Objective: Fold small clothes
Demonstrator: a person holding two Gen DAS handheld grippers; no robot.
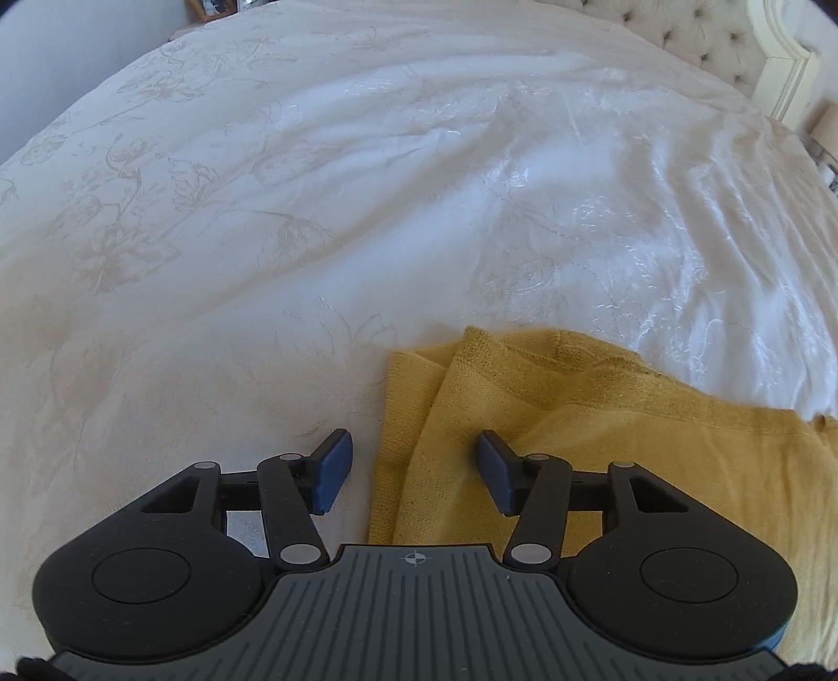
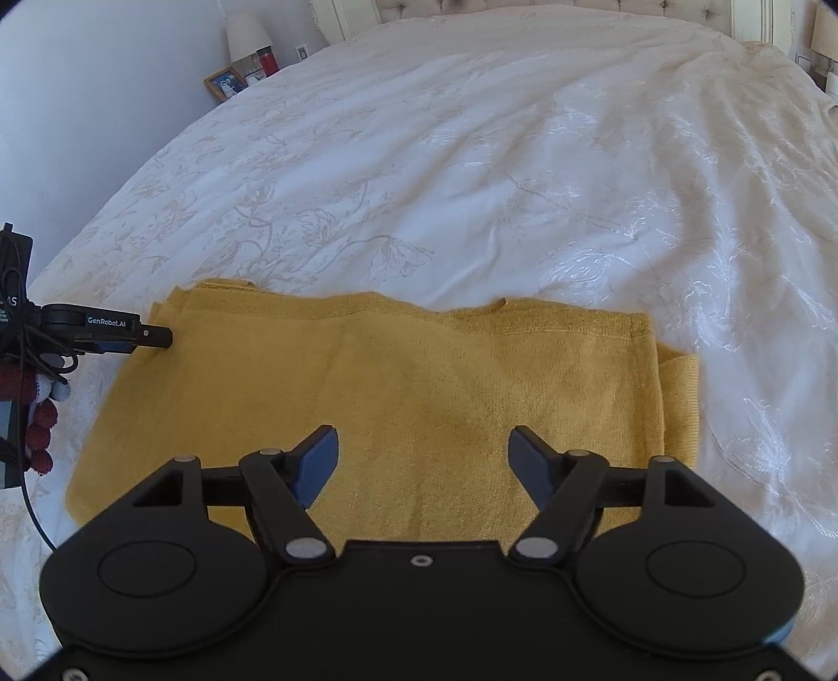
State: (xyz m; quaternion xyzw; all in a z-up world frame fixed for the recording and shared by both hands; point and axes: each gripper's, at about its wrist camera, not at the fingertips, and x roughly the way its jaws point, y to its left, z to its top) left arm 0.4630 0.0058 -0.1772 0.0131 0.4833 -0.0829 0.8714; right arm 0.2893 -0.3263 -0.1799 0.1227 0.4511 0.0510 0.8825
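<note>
A mustard-yellow knitted garment (image 2: 398,387) lies folded flat on the white bedspread (image 2: 471,157). In the right wrist view my right gripper (image 2: 423,445) hovers open over its near middle, with nothing between the blue pads (image 2: 314,471). My left gripper (image 2: 157,338) shows at the garment's left edge in that view. In the left wrist view the left gripper (image 1: 414,461) stands open over the garment's (image 1: 602,419) folded left edge, one pad over the bedspread (image 1: 262,235), the other over the yellow knit. Neither grips the cloth.
The bed's tufted headboard (image 1: 723,36) rises at the far end. A nightstand with a lamp (image 2: 246,34), a red bottle (image 2: 268,62) and a framed photo (image 2: 226,83) stands by the far left wall. A sleeve with dark red bobbles (image 2: 39,419) shows at left.
</note>
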